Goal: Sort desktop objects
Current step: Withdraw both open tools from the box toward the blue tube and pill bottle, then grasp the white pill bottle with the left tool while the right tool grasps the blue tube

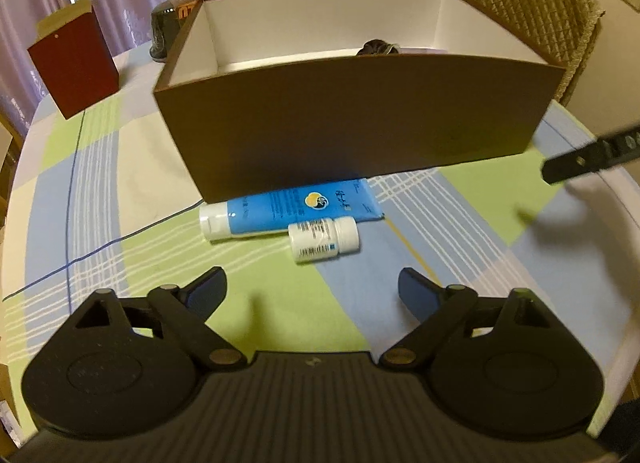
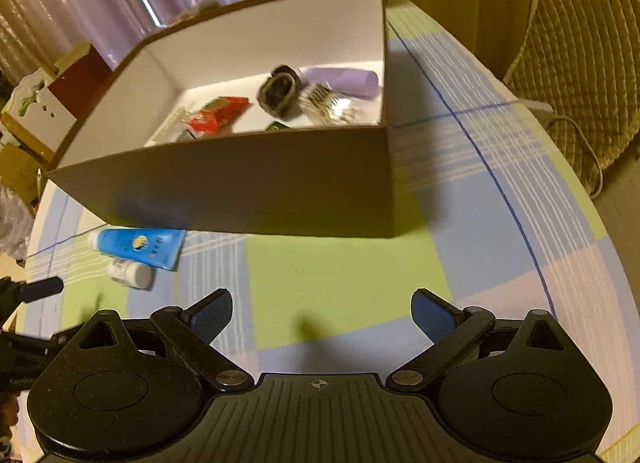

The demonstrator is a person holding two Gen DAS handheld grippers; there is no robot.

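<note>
Both tools stand open and empty above the checked bench (image 1: 100, 199): left tool (image 1: 310, 287), right tool (image 2: 322, 313). The blue tube (image 1: 296, 209) lies against the near wall of the brown box (image 1: 352, 123), the white pill bottle (image 1: 323, 239) touching its near side. Only the right wrist view looks inside the box — a red packet (image 2: 218, 115), a dark pouch (image 2: 280, 91) and a purple case (image 2: 344, 81). A red carton (image 1: 74, 63) stands far left.
</note>
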